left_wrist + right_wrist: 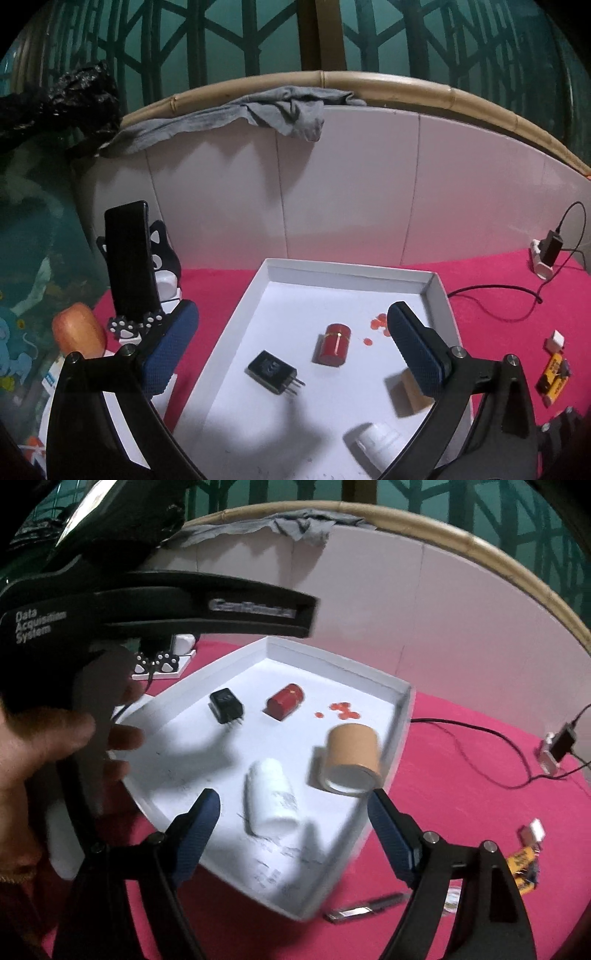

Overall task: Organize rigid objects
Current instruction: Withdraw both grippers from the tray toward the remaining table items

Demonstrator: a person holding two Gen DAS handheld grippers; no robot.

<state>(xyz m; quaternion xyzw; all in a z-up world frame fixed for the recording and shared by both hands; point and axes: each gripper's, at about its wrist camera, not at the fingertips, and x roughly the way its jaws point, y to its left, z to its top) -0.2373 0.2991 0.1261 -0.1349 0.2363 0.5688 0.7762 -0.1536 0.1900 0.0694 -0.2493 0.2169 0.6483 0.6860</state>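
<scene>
A shallow white cardboard tray (pixel 400 705) on the pink cloth carries a tan cardboard roll (pixel 352 758) by its right edge, a white plastic bottle (pixel 271 799) near its front edge, a red cylindrical tin (pixel 285 701) and a black plug adapter (pixel 226 705) mid-tray. Both the left gripper (pixel 291 343) and right gripper (pixel 295 823) hang released, empty. Next, I judge: approach the yellow lighter (pixel 522 862) outside the tray's front-right corner squarely. The left handle reads "Data Acquisition System".

The left gripper (pixel 291 350), fingers (pixel 170 347) spread, hovers over a white tray (pixel 347 271) holding a black charger (pixel 272 371).

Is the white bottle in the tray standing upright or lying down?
Lying down: the white bottle rests on its side on the tray floor.
</scene>
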